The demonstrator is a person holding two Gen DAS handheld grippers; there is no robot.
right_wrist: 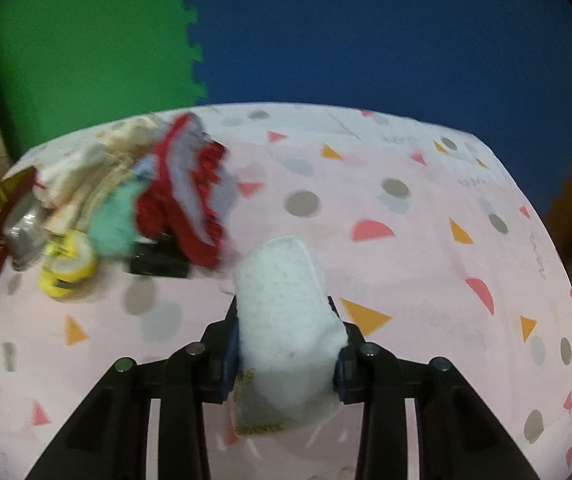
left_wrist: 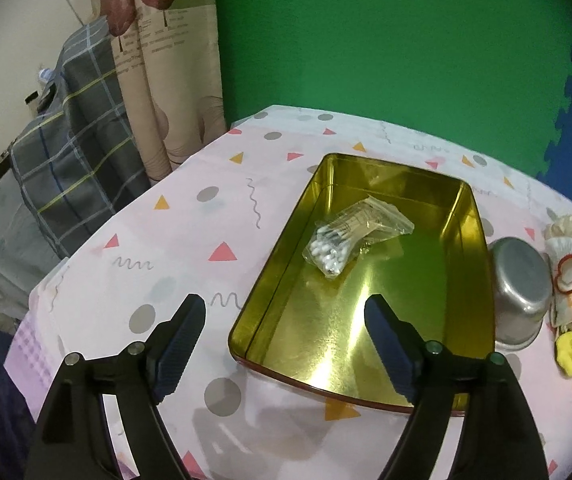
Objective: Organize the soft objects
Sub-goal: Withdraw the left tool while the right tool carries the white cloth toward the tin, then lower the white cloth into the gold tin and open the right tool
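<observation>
- White fluffy soft pad (right_wrist: 286,320), with a printed label at its near end, is clamped between the pads of the right tongs (right_wrist: 286,340) and held above the pink patterned counter (right_wrist: 426,260).
- Left tongs (left_wrist: 286,340) stand wide open with nothing between them, over the near edge of a gold rectangular metal tin (left_wrist: 474,280).
- Inside the tin lies a clear plastic bag of cotton swabs (left_wrist: 350,240).
- Just right of the tin sits an upturned silver metal bowl (left_wrist: 522,292).
- Farther left of the held pad, a blurred heap of soft items (right_wrist: 126,192) lies on the counter: red-and-grey fabric (right_wrist: 194,188), a mint-green piece, a yellow roll (right_wrist: 70,268).
</observation>
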